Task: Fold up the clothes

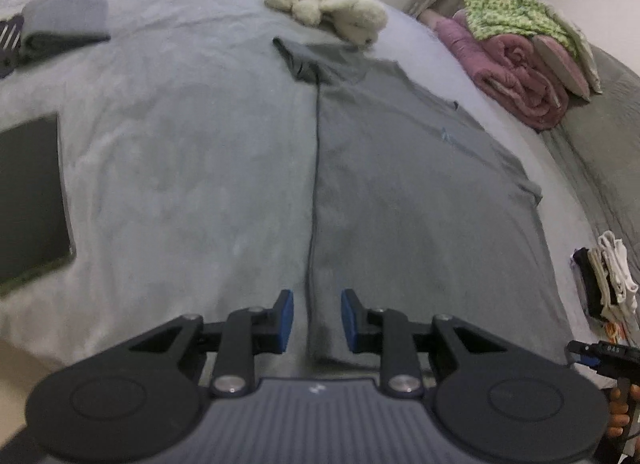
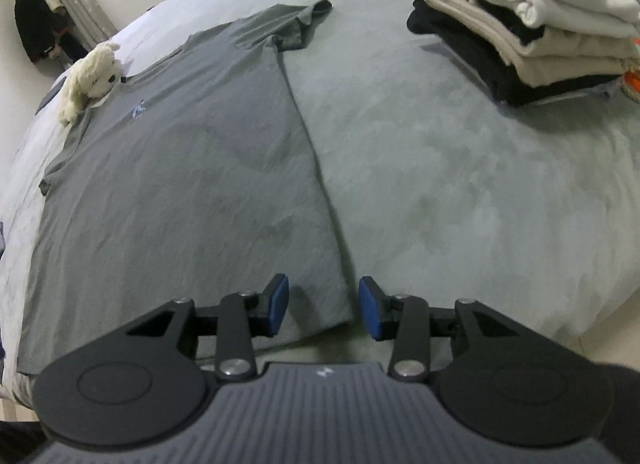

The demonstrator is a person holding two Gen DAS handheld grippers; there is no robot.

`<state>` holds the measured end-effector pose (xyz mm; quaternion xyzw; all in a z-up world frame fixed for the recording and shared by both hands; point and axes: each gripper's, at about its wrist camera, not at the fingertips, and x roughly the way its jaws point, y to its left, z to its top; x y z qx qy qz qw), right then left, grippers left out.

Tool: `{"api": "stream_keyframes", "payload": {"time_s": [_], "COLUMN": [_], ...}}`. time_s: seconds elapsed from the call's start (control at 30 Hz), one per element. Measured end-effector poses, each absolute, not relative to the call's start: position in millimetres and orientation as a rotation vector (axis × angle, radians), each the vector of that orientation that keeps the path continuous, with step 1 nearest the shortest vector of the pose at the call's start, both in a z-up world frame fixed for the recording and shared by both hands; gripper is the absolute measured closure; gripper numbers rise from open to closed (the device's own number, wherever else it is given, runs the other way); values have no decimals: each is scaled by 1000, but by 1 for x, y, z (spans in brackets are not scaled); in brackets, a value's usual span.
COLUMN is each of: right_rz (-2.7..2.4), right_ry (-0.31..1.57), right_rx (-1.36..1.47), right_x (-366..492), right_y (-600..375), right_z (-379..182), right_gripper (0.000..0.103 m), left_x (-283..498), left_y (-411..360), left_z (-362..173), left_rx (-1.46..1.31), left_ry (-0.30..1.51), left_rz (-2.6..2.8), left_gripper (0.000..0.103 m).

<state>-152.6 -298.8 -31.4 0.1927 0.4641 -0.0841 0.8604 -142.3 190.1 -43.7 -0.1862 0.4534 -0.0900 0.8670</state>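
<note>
Nearby, plush dog (image 2: 93,80) touching T-shirt (image 2: 180,168).

A plush dog (image 2: 93,79) lies near rolled pink bedding (image 1: 516,76) and a dark tablet (image 1: 30,200).

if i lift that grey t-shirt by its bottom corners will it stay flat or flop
Likely flop: the grey t-shirt lies thin and limp on the bed, and one sleeve is already crumpled. It probably weighs little, so it may drag and bunch on the fuzzy cover rather than slide cleanly.
</note>
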Motion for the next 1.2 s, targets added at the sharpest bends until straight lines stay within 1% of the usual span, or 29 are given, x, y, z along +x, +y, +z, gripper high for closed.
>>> {"api": "stream_keyframes", "payload": {"time_s": [0.1,0.13,0.17,0.2,0.23,0.27,0.33,0.37,0.4,0.43,0.53,0.7,0.83,1.03,1.2], "right_rz": [-192,-197,-203,-208,-213,-218,-229,-234,-239,-244,-255,-248,-269,-278,-240], "right_ry": [969,967,965,963,962,960,956,954,952,950,923,843,878,852,955], "right_rx": [379,371,362,354,345,337,320,311,303,294,310,380,343,299,250], "right_x": [-156,-157,-158,-159,-160,-161,-163,-164,-166,-167,-172,-192,-191,-195,-182], "right_y": [-295,-293,-292,-290,-289,-288,-285,-283,-282,-281,-281,-289,-282,-280,-270], "right_z": [-33,-33,-34,-34,-35,-35,-36,-37,-37,-38,-33,-12,-21,-11,-32], "right_gripper": [60,60,60,62,72,76,89,92,95,95,96,98,98,98,96], "left_x": [-146,-145,-144,-142,-140,-138,-137,-138,-138,-138,-143,-154,-153,-154,-146], "left_y": [182,180,178,177,175,174,172,171,170,171,178,181,171,172,164], "left_z": [-49,-52,-57,-61,-68,-74,-81,-80,-80,-79,-70,-40,-48,-50,-66], "left_rx": [-403,-399,-399,-399,-408,-416,-429,-419,-410,-418,-428,-392,-322,-272,-219], "left_ry": [950,958,976,995,1021,1046,1039,1033,1028,1028,1001,909,933,951,1014], "left_rz": [-216,-220,-207,-196,-192,-188,-178,-170,-163,-168,-153,-185,-159,-144,-143], "left_gripper": [75,73,64,59,55,55,58,76,91,98,98,98,98,98,96]}}
